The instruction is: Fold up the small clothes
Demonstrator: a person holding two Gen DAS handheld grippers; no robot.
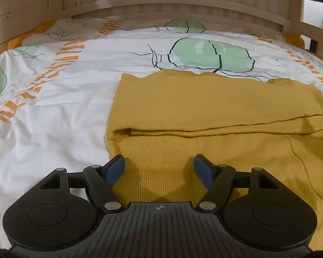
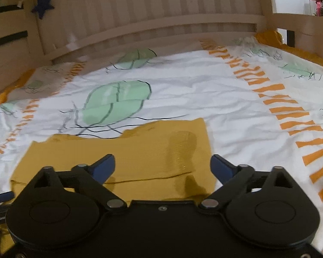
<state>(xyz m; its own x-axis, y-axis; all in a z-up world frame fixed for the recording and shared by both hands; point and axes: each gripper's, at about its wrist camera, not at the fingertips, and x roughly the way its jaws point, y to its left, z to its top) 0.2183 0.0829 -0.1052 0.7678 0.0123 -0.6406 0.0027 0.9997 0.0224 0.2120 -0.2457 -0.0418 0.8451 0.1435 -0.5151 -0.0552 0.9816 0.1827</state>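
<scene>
Nearest in, the left gripper point(image 1: 159, 167) hangs just over the near end of the mustard-yellow knitted garment point(image 1: 204, 107), blue pads apart, nothing pinched between them. Over on the other side, the right gripper point(image 2: 162, 167) has its jaws spread very wide above the same knit, near its right edge, also empty. The garment lies flat on the bed, one flap already laid across it with a soft rolled edge running side to side.

The risk, as I read it: this knit is loose and stretchy, so a grab at one layer could drag the folded flap askew, or the pads could catch the crumpled white bedsheet with green leaf shapes and orange dashes point(image 1: 53, 107) underneath and lift both together.

Farthest back stands the pale wooden slatted bed frame point(image 1: 172, 6), smooth and rigid.
</scene>
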